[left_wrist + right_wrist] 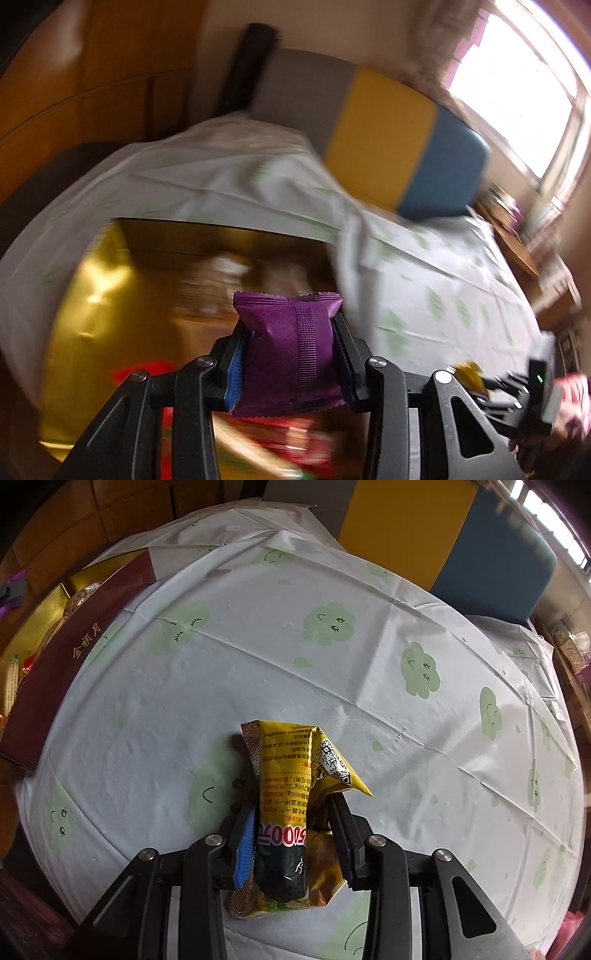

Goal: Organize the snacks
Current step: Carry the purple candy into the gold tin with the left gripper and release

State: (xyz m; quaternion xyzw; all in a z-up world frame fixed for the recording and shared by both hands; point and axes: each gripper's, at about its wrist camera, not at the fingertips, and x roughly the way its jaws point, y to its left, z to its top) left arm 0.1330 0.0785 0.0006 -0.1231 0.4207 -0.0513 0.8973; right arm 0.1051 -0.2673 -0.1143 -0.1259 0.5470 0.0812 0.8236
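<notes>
Left wrist view:
left hand-held gripper [291, 350]: mine, bottom centre of frame, both pads pressed on the sides of the purple snack packet [290, 347].
purple snack packet: upright between the jaws, crimped top edge up, ribbed back seam facing the camera.
gold box [96, 314]: lower left and centre, behind and below the packet; open, shiny gold inner walls. Contents blurred, some pale wrapped items at the back, red ones at the bottom edge.
tablecloth [229, 177]: white with pale green print, covers the desk around the box, runs to the right of frame.
chair [388, 140]: upper right of centre, back in grey, yellow and blue bands.
window [517, 81]: top right, blown out.
right hand-held gripper [495, 387]: lower right edge, blurred, a yellow wrapper [469, 373] at its tip.

Right wrist view:
right hand-held gripper [291, 834]: mine, bottom centre, jaws clamped on the yellow wrapper [291, 794].
yellow wrapper: crumpled, red print and a QR code showing, sticks up past the fingertips toward frame centre; dark section low between the pads. Cannot tell if it touches the cloth.
tablecloth [332, 657]: fills most of the frame, green smiling-cloud print, creased.
gold box [55, 661]: left edge, dark red outer wall with gold characters, gold inside, wrapped snacks in it.
chair [424, 531]: top right, yellow and blue bands.
</notes>
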